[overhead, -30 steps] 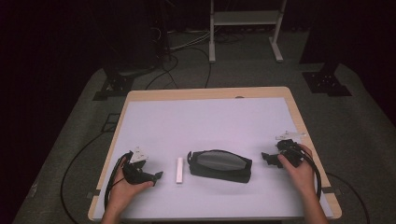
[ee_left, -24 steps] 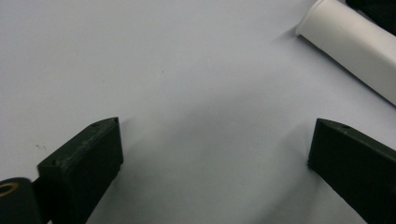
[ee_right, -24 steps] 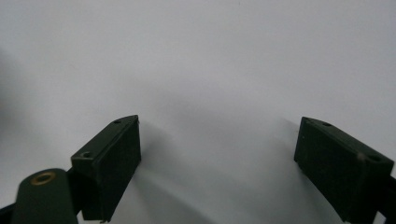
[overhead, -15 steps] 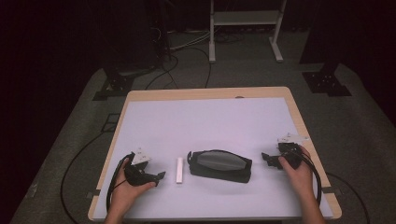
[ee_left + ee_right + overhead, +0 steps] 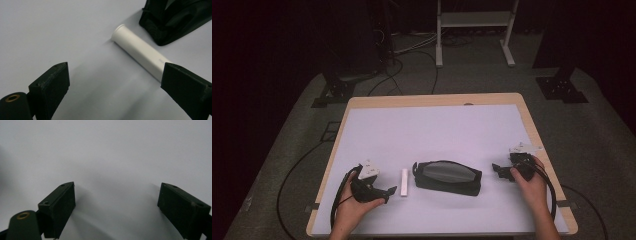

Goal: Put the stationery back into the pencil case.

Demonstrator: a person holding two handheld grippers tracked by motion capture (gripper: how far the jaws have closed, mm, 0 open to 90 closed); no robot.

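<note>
Now left hand-held gripper (image 5: 115, 85) jaws wide apart, empty, white tube (image 5: 140, 51) just ahead; right hand-held gripper (image 5: 117, 207) wide open, empty.

A wood-edged table (image 5: 532, 120) with a pale lavender top stands on grey carpet (image 5: 607, 150). Black cables (image 5: 404, 60) snake across the floor behind it, beside a white metal stand (image 5: 474, 20). Dark tripod bases (image 5: 562, 87) sit at both far corners. The room beyond lies in darkness.
</note>
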